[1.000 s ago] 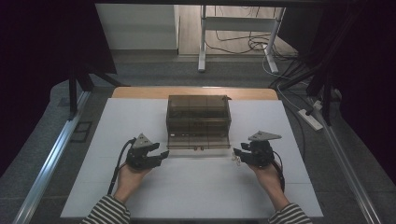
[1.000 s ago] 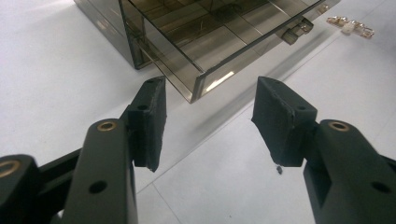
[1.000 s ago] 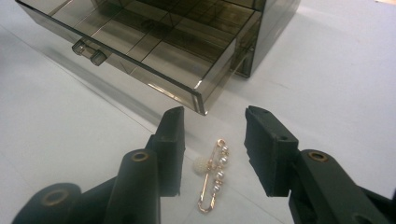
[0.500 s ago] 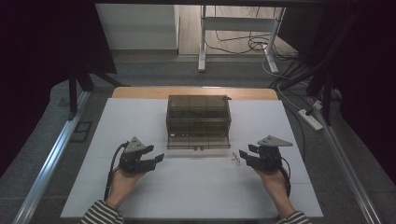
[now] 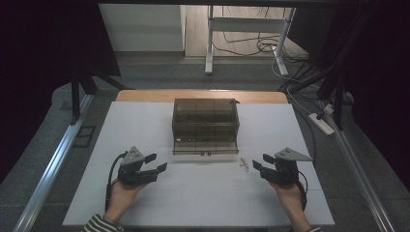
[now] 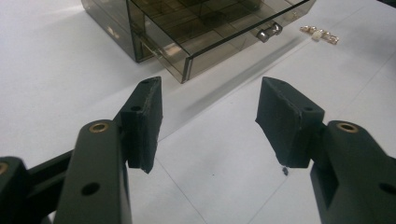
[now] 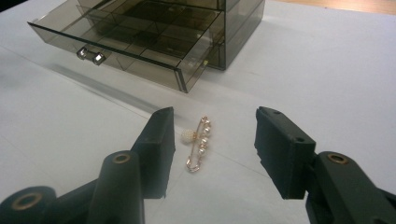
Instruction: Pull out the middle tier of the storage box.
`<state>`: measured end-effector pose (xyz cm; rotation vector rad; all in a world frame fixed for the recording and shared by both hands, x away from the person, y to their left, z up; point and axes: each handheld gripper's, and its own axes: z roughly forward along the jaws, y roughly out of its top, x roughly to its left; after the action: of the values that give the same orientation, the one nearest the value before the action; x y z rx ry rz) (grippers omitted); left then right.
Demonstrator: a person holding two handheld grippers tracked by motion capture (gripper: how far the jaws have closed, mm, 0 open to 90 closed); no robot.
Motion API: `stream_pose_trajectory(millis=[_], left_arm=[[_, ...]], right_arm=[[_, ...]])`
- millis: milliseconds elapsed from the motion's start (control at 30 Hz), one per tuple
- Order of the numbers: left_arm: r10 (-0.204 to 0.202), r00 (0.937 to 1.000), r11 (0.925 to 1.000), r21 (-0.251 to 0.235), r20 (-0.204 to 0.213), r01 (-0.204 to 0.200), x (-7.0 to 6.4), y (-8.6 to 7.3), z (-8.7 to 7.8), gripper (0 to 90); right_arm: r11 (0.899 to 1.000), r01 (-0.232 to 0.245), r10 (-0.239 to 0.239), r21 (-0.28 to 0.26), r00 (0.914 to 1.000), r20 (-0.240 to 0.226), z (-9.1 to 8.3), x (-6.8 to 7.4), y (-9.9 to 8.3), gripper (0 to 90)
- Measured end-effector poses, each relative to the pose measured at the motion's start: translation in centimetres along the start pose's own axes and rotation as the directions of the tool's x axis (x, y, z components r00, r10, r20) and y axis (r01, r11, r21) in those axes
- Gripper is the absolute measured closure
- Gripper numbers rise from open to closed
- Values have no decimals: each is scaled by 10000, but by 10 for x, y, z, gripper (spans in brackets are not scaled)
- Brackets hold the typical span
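no readable text, labels or numbers

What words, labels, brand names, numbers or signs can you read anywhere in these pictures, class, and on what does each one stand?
None can be read. The smoked drawer box, its open drawer, the pearl pin, the white table, the left gripper and the right gripper show no print in any view.

We see a drawer box (image 7: 187,42) of smoky, glossy see-through plastic with a shiny metal knob (image 7: 91,56). The pin (image 7: 200,142) looks like polished gold metal set with pearly beads. Our tabletop (image 5: 203,193) is smooth, matt white; each gripper (image 7: 212,140) is matt black.
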<state>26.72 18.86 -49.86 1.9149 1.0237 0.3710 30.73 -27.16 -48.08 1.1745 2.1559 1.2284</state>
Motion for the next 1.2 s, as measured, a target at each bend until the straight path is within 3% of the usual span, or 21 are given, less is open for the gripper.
stream_pose_trajectory(millis=[467,1200], left_arm=[[-11,10000,9989,-473,-49,9,-1,-7,-13,400],[-58,9998,9936,-1128,-204,35,-2,-23,-37,380]], right_arm=[[9979,-389,398,-514,9991,164,-16,-8,-13,418],[9941,-502,548,-965,9974,464,-35,-6,-32,357]])
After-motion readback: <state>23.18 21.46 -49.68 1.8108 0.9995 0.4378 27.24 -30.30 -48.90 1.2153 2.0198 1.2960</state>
